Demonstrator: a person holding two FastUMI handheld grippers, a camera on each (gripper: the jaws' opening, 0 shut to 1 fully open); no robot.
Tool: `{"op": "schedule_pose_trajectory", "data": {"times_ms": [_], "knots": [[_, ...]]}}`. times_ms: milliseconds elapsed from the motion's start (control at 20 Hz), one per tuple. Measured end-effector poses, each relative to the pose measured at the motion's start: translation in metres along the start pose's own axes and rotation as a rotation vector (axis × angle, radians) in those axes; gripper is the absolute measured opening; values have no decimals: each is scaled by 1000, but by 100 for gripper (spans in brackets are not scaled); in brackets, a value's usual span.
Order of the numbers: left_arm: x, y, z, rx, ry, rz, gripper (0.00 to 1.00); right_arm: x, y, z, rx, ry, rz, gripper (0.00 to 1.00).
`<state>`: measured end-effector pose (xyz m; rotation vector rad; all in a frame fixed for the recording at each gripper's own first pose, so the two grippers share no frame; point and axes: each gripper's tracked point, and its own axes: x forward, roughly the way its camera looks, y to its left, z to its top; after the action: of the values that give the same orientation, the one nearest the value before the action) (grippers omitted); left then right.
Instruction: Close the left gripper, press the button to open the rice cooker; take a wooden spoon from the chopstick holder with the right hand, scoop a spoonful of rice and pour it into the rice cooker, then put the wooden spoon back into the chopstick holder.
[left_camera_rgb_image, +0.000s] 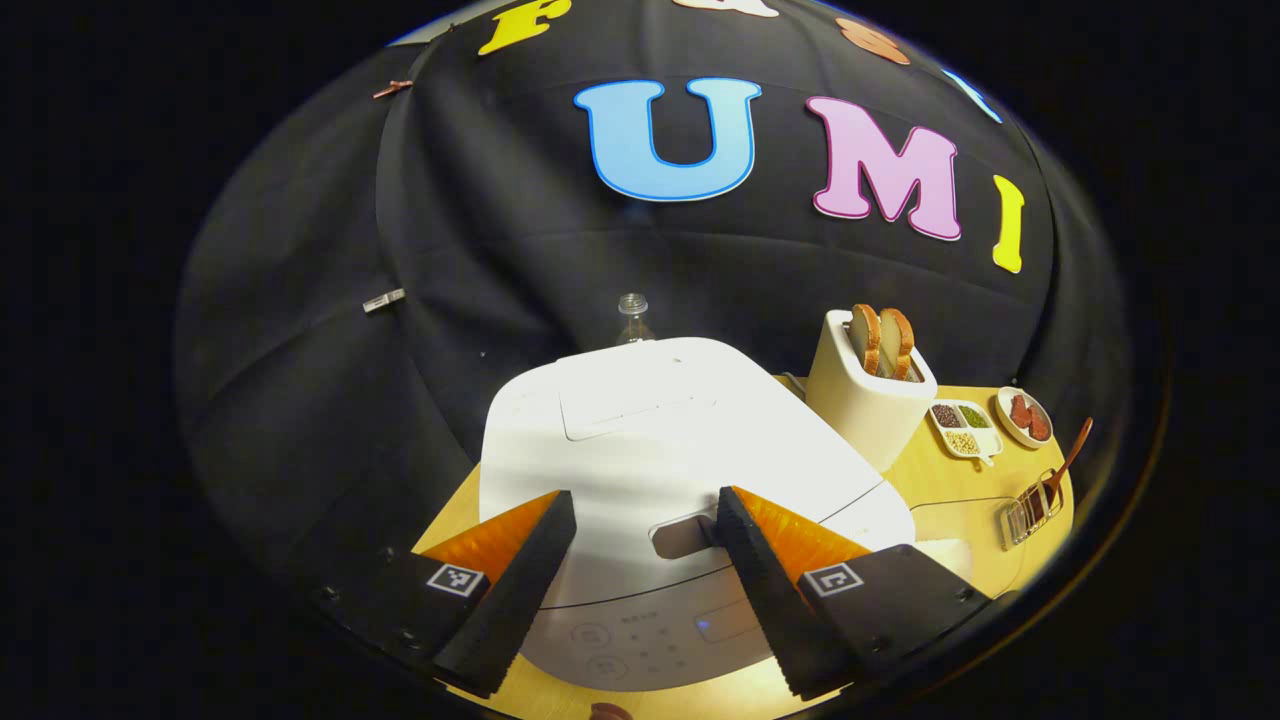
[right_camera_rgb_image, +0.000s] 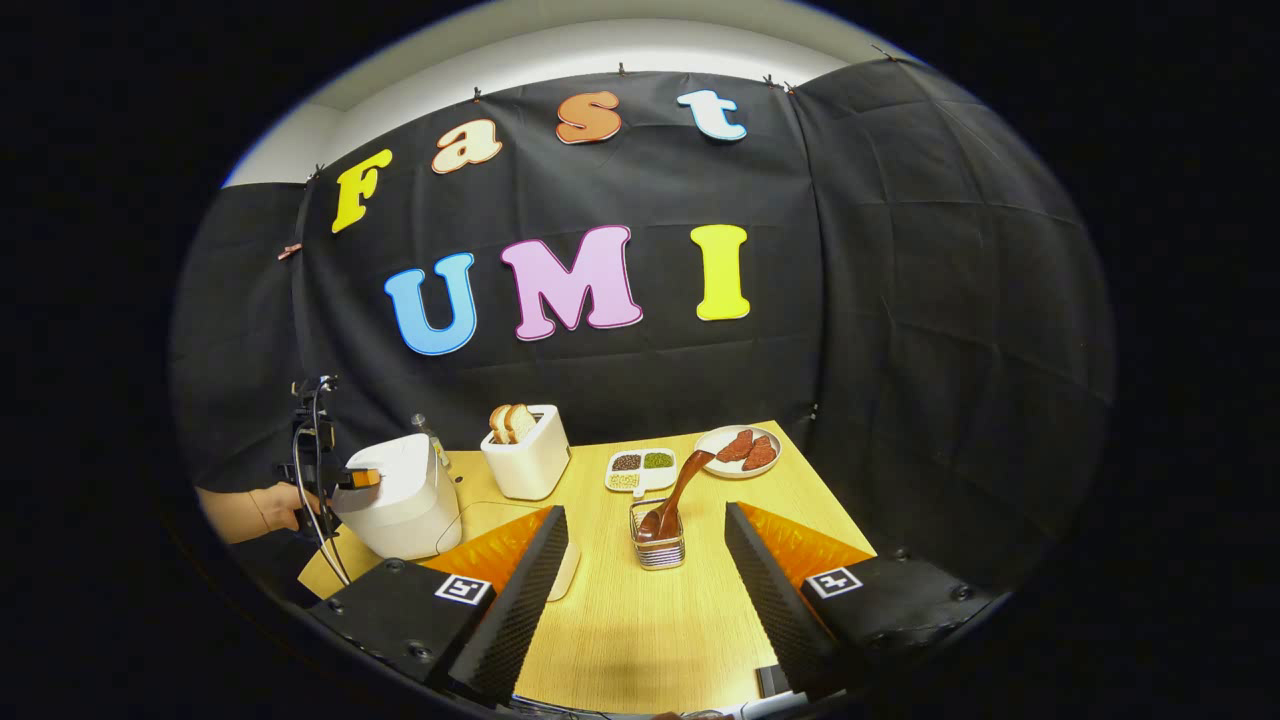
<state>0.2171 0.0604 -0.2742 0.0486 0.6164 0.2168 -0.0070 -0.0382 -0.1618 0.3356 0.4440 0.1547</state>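
A white rice cooker (left_camera_rgb_image: 660, 450) with its lid down sits right before my left gripper (left_camera_rgb_image: 645, 505), whose fingers stand open either side of the lid's release button (left_camera_rgb_image: 682, 535). The rice cooker (right_camera_rgb_image: 400, 495) also stands at the table's left in the right gripper view, with the left gripper (right_camera_rgb_image: 345, 478) and a hand at it. My right gripper (right_camera_rgb_image: 645, 525) is open above the table, nothing between its fingers. Just ahead of it a wire chopstick holder (right_camera_rgb_image: 658, 545) holds a wooden spoon (right_camera_rgb_image: 678, 490) leaning right. The holder (left_camera_rgb_image: 1030, 510) and spoon (left_camera_rgb_image: 1068, 460) also lie at the far right.
A white toaster (right_camera_rgb_image: 525, 450) with two bread slices stands behind the cooker. A divided dish of grains (right_camera_rgb_image: 640, 468) and a plate of reddish pieces (right_camera_rgb_image: 740, 450) sit at the back of the wooden table (right_camera_rgb_image: 640, 620). A clear bottle (left_camera_rgb_image: 632, 318) rises behind the cooker.
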Motion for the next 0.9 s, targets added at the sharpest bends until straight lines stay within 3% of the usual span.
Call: {"op": "schedule_pose_trajectory", "data": {"times_ms": [100, 400, 900], "knots": [[0, -1, 0, -37, -29, 2, 100, -1, 1, 0, 0, -1, 1, 98], [0, -2, -3, -25, -32, 4, 100, -4, 0, 3, 7, -10, -2, 98], [-9, -5, 31, -40, -73, -37, 98, -3, 1, 3, -4, -12, 2, 98]]}}
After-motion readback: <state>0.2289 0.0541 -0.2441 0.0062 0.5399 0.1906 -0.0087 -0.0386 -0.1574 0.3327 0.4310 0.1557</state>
